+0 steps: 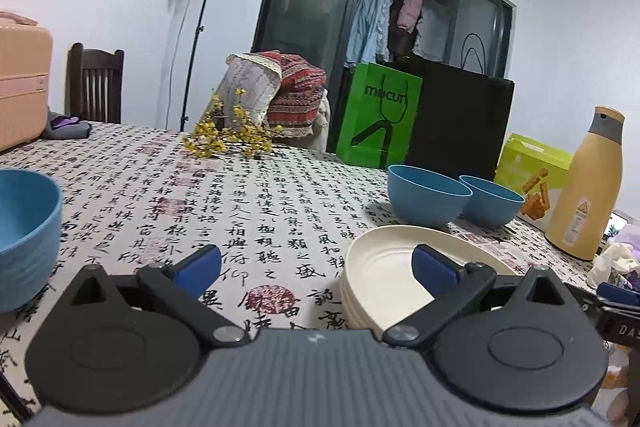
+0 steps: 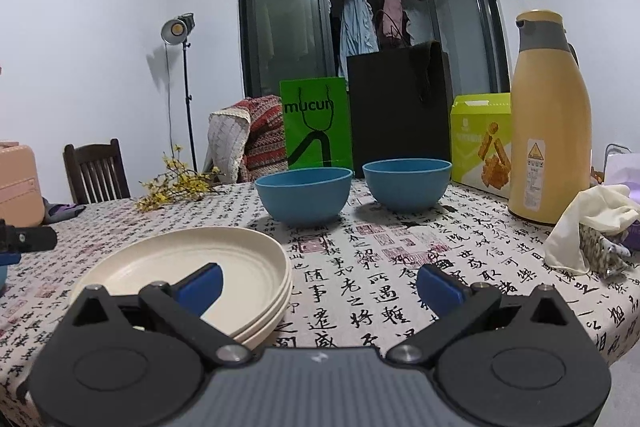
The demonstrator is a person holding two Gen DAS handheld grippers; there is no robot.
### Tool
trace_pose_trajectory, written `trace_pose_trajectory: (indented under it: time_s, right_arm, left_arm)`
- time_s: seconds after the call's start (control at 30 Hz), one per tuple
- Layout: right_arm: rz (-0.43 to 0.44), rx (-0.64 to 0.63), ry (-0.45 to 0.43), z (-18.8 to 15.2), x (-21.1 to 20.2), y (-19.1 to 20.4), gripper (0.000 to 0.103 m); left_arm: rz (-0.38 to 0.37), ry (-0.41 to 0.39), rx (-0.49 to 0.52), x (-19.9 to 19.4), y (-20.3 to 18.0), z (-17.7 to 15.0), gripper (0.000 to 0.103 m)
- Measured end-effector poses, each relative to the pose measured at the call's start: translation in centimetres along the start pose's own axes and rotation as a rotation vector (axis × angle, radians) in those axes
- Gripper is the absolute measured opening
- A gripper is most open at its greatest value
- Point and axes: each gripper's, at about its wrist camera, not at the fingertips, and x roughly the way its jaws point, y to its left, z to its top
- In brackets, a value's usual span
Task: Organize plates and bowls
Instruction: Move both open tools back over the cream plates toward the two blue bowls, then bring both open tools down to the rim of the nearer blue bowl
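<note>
Where the stack of cream plates [image 2: 192, 267] rests on the counter [image 2: 400, 279], we note round, shallow, matte plates with ridged rims, nested one in another. Behind the stack stand two blue bowls [image 2: 305, 195], smooth, hemispherical and matte, set just beside each other and upright. A third blue bowl [image 1: 24, 235], with a faintly ribbed outer wall, stands at the left edge of the left wrist view, well apart from the pair.

We see the right gripper [image 2: 320, 285] with its jaws released and spread wide, holding nothing; its left blue pad overlaps the near rim of the plate stack in the picture, while the right pad is over bare cloth. Whether the pad touches the plate we cannot tell. We see the left gripper [image 1: 316, 267] likewise released and empty; the plate stack lies at its right jaw, the single bowl outside its left jaw.

The counter carries a cloth printed with black calligraphy and red seals. Farther back stand a yellow thermos jug [image 2: 550, 123] of smooth plastic, a green snack box [image 2: 480, 139], a green paper bag [image 2: 314, 123], a black bag [image 2: 400, 107], and a spray of yellow flowers [image 2: 176, 183].
</note>
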Motion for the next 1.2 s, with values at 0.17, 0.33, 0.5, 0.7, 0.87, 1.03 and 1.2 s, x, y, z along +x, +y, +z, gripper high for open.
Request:
trace_pose_trajectory:
  time_s: [0.17,0.33,0.5,0.7,0.87,1.03,1.2]
  right_arm:
    - [0.019,0.017,0.053,-0.3,1.1,-0.1,0.103]
    - [0.04,0.038,0.049,-0.4,2.3,-0.5,0.103]
    - [0.049,0.043,0.035,0.4,3.8,-1.0,0.103]
    - [0.056,0.015,0.01,2.5,5.0,-1.5,0.103]
    - [0.053,0.036,-0.002,4.3,6.1,-2.2,0.103]
    - [0.041,0.07,-0.023,6.4,6.7,-3.3,0.103]
    - [0.026,0.081,-0.038,8.1,7.1,-4.2,0.103]
  left_arm:
    - [-0.019,0.016,0.001,0.8,-0.1,0.0,0.103]
    - [-0.01,0.021,0.014,1.6,-0.3,0.3,0.103]
    - [-0.014,0.022,0.002,2.8,-0.7,0.8,0.103]
    - [-0.033,0.008,0.018,3.6,-1.6,2.1,0.103]
    - [-0.044,-0.016,0.05,4.1,-2.8,3.6,0.103]
    - [-0.063,-0.034,0.061,4.4,-3.8,5.2,0.103]
    - [-0.101,-0.008,0.072,5.4,-4.9,6.7,0.103]
